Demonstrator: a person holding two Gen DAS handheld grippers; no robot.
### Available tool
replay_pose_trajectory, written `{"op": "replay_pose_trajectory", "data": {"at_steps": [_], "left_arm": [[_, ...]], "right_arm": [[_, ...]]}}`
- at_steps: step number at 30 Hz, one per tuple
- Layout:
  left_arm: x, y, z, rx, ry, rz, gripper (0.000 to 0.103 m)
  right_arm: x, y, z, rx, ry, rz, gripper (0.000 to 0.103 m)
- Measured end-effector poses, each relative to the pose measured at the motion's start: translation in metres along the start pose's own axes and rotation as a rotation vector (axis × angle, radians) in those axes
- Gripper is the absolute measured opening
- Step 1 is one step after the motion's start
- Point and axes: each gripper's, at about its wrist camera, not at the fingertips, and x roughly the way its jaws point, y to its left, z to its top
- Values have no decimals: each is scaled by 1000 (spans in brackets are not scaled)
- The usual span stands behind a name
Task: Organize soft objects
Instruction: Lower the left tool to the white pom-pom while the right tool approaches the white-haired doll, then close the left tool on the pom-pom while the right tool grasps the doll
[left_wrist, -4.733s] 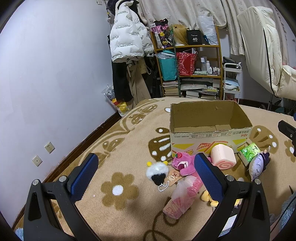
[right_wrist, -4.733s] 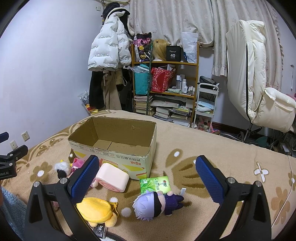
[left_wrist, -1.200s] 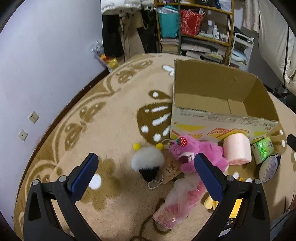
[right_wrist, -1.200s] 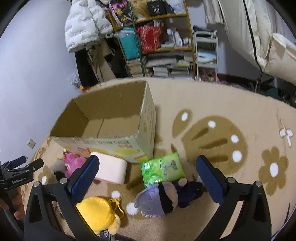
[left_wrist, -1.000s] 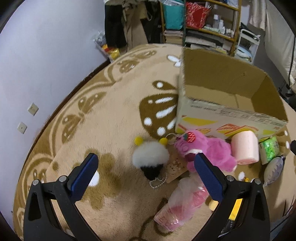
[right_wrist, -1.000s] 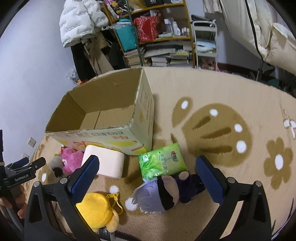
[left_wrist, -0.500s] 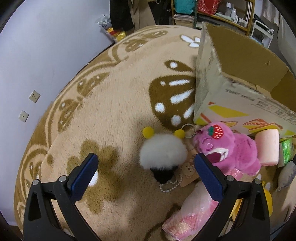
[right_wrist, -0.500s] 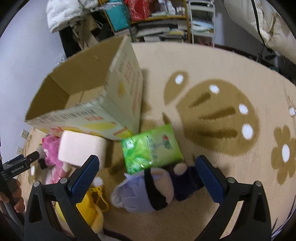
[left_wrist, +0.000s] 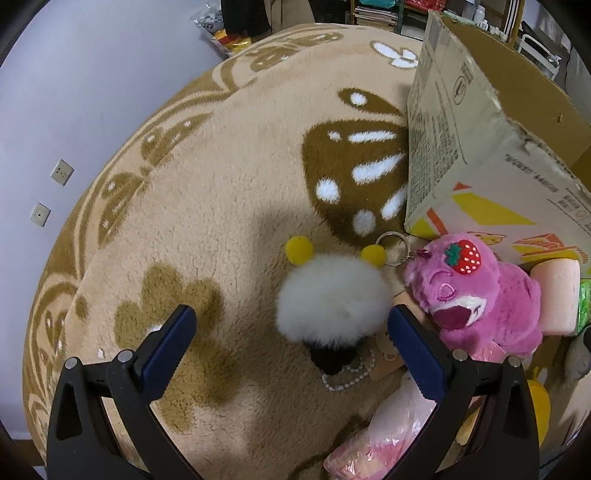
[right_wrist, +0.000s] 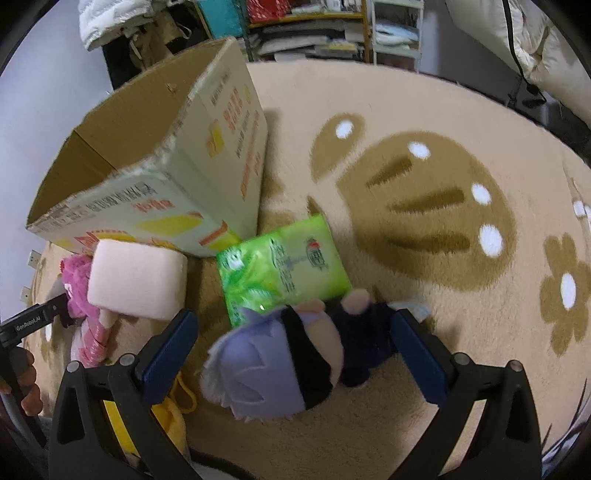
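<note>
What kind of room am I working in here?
Most likely a lived-in bedroom or living room: a plush patterned carpet strewn with soft toys, cluttered shelves at the back, and a white puffer jacket hanging nearby.

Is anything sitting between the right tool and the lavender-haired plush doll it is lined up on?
Nothing visible. The right tool is open, and the lavender-haired plush doll lies on the carpet between its fingers. The green tissue pack lies just beyond the doll, not in front of it.
</note>
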Motion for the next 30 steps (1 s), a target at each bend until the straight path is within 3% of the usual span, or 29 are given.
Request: {"op": "replay_pose_trajectory", "data": {"at_steps": [8, 13, 16, 18, 21, 25, 30], "left_arm": [[1, -9, 3, 44, -22, -9, 101], [0, -15, 3, 77, -35, -8, 84], [0, -17, 1, 86, -37, -12, 62], [0, -14, 1, 68, -35, -39, 35], [-4, -8, 1, 27, -44, -76, 26], [-11, -3, -2, 13, -61, -69, 24], [-30, -1, -8, 8, -104, -66, 17]], "right_arm": [[10, -15, -3, 77, 64, 11, 103], [13, -16, 0, 83, 69, 19, 103], [12, -13, -1, 78, 69, 22, 102], [8, -17, -4, 81, 67, 30, 100], [0, -20, -10, 85, 59, 39, 97], [-12, -17, -9, 84, 42, 46, 91], [-30, -12, -12, 83, 31, 71, 77]]}}
